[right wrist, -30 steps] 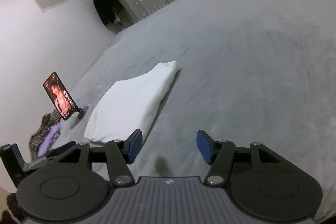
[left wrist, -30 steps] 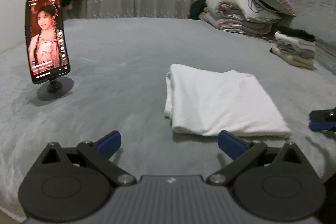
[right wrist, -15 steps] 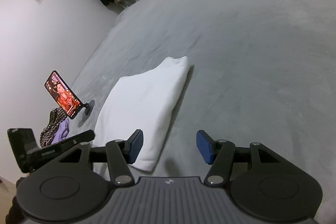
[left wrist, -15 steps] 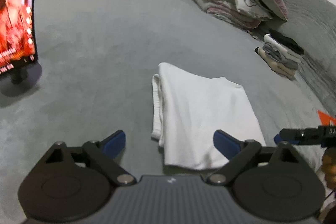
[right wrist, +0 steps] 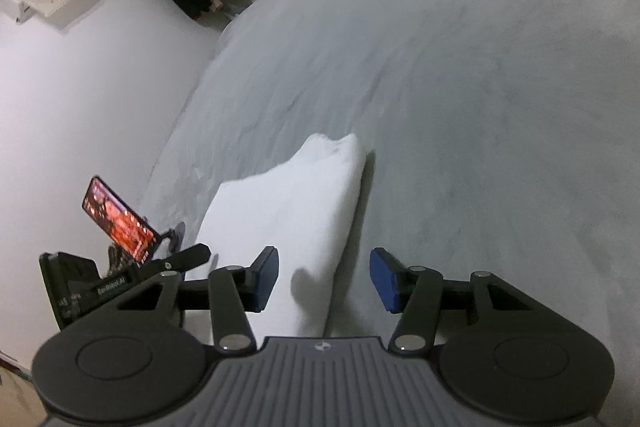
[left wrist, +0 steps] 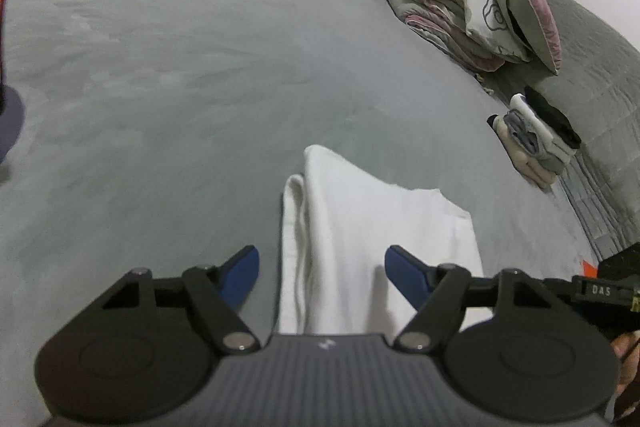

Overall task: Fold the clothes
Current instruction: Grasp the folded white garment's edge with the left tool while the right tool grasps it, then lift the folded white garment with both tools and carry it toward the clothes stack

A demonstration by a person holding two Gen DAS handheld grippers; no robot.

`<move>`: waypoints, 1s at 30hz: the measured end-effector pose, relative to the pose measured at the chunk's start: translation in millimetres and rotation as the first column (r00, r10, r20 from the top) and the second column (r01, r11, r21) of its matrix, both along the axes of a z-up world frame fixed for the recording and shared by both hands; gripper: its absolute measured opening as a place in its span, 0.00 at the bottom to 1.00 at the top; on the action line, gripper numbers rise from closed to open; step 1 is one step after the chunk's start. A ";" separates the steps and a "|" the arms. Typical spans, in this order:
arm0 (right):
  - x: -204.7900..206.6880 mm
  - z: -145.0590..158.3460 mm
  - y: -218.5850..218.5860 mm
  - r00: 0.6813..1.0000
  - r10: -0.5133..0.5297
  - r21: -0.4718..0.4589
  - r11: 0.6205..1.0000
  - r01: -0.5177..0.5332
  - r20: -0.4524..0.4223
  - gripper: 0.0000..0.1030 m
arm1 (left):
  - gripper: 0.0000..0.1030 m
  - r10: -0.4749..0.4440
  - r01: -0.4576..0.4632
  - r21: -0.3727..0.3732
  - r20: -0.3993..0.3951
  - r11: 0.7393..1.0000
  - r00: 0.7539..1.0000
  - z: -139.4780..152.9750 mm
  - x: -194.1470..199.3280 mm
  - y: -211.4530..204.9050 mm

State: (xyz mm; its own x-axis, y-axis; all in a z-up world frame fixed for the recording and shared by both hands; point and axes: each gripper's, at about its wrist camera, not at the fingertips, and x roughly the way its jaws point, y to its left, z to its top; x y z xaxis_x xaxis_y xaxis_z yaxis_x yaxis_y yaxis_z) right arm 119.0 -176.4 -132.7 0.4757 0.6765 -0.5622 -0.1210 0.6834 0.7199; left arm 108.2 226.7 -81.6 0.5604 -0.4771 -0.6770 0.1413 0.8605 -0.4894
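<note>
Grey plush bed point(left wrist: 168, 59) under my tongs. Folded white garment point(left wrist: 360, 239) lies flat on it, near edge. Far right: heap of quilts and pillows point(left wrist: 472, 7), then a small stack of folded clothes point(left wrist: 536, 143). Phone on stand point(right wrist: 120, 221) at left.

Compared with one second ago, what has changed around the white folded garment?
Both hand-held grippers moved forward over the near edge of the white folded garment: the left hand-held gripper and right hand-held gripper now straddle it, both open, gripping nothing. The garment and the grey bed cover stayed as they were.
</note>
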 end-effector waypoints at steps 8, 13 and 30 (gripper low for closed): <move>19.4 -8.3 7.5 1.000 -0.023 0.066 0.998 0.024 -0.017 0.51 | 0.60 0.020 -0.020 -0.036 -0.006 0.999 1.000 -6.3 14.9 -13.2; 30.4 -12.8 15.6 0.998 -0.040 0.088 0.995 0.043 -0.038 0.29 | 0.32 0.104 -0.107 -0.060 -0.043 0.992 0.994 -9.8 19.0 -11.8; 16.5 50.7 -40.0 0.991 -0.093 0.084 0.993 0.085 0.092 0.13 | 0.17 0.135 -0.135 -0.003 0.077 0.991 0.988 64.0 8.7 -101.6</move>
